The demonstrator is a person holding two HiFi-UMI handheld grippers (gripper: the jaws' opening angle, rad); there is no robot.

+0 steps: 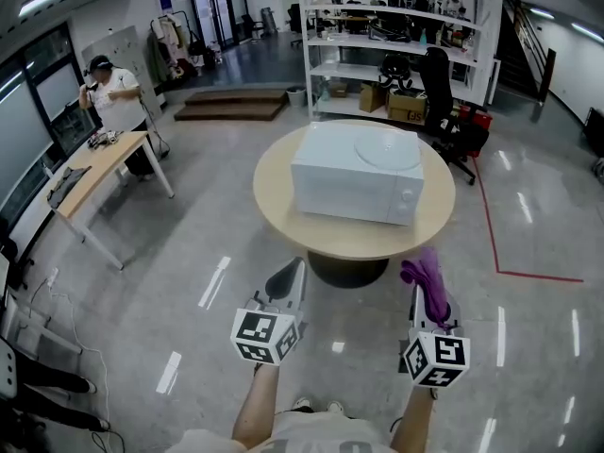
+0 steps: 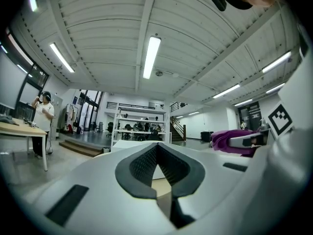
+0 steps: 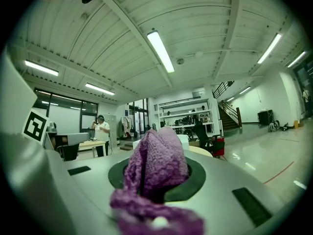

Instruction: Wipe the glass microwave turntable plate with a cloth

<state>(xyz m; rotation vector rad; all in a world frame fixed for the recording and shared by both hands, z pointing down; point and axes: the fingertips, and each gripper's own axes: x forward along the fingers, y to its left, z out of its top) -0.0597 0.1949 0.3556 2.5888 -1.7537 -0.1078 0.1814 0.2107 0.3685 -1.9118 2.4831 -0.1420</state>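
**Cloth in the right gripper, plate on top of the microwave**

Nearest the camera, two forearms hold the grippers low over the glossy floor, each carrying its marker cube. The left gripper [image 1: 291, 274] has its jaws closed together to a point, with nothing between the dark ribbed pads [image 2: 142, 163]. The right gripper [image 1: 425, 300] has its jaws clamped on a purple cloth [image 1: 426, 277], which bunches up above the tips and spills in a loose fold toward the camera (its knitted texture is plain in the right gripper view [image 3: 157, 164]). Both grippers hang in the air, well short of the furniture ahead.

Beyond them stands a round table [image 1: 283, 217] with a pale wood top on a dark pedestal. A white microwave [image 1: 349, 182] sits on it, door shut. The glass turntable plate [image 1: 387, 147] lies flat on the microwave's roof, toward its right rear part, apart from both grippers and from the cloth.

Farther left is a long desk [image 1: 102, 166], with a person [image 1: 118, 97] standing behind it. At the back a white shelving unit [image 1: 396, 41] holds boxes and gear, with a black office chair [image 1: 439, 88] before it.
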